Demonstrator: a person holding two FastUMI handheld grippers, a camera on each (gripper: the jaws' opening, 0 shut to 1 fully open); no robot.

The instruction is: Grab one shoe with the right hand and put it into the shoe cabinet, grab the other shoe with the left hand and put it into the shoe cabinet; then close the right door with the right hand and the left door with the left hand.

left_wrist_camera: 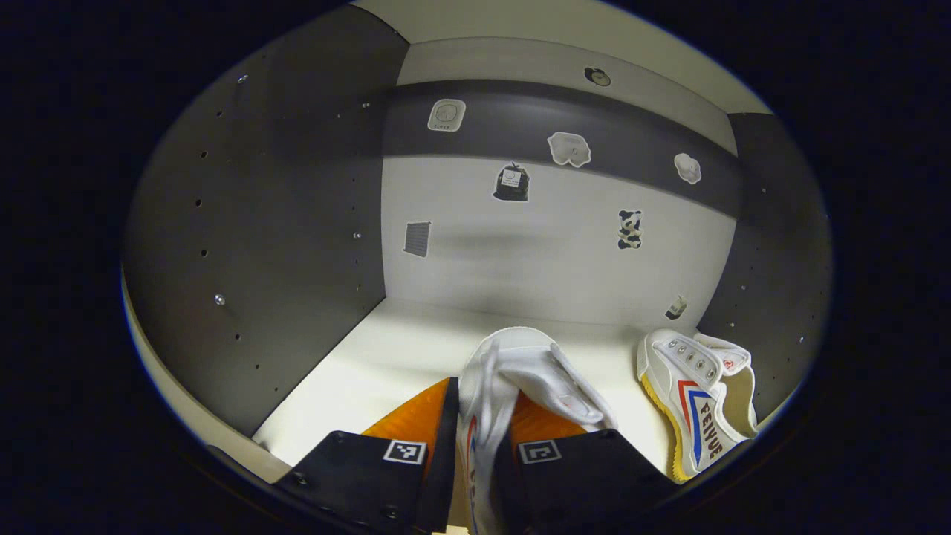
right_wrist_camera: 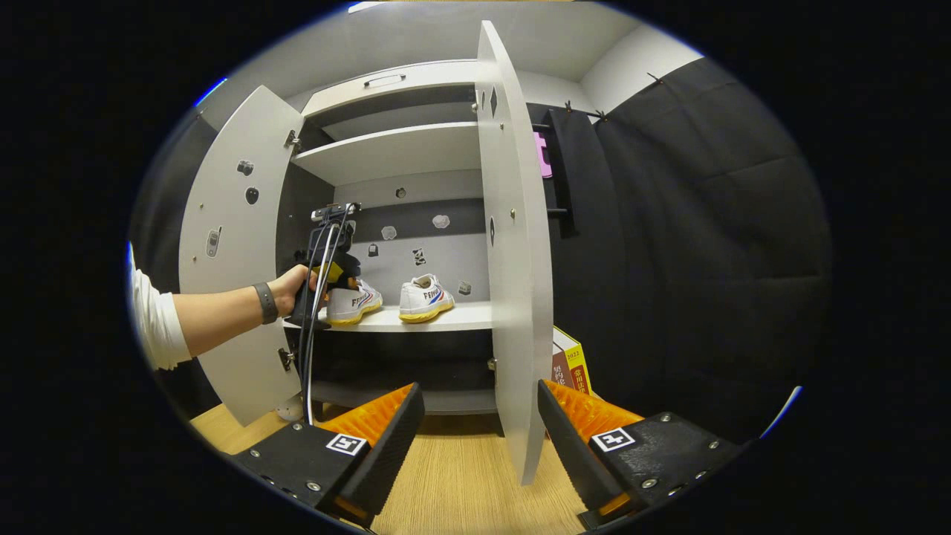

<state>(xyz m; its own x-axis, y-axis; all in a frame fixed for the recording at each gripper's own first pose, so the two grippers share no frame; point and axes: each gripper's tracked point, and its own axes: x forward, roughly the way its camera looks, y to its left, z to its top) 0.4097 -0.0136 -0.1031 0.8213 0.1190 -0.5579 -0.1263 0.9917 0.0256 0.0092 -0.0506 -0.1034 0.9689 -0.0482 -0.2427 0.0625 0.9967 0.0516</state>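
Left tongs (left_wrist_camera: 475, 438) are inside the shoe cabinet (right_wrist_camera: 401, 148), pinching one shoe (left_wrist_camera: 513, 386) just over the shelf (left_wrist_camera: 386, 357); the other shoe (left_wrist_camera: 698, 401) already sits on it at three o'clock. Right tongs (right_wrist_camera: 479, 431) hang spread wide, the right door (right_wrist_camera: 516, 260) edge-on at twelve o'clock, left door (right_wrist_camera: 230, 245) open.

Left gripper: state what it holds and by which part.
The left gripper holds a white shoe on the cabinet shelf, jaws pinched on its collar.
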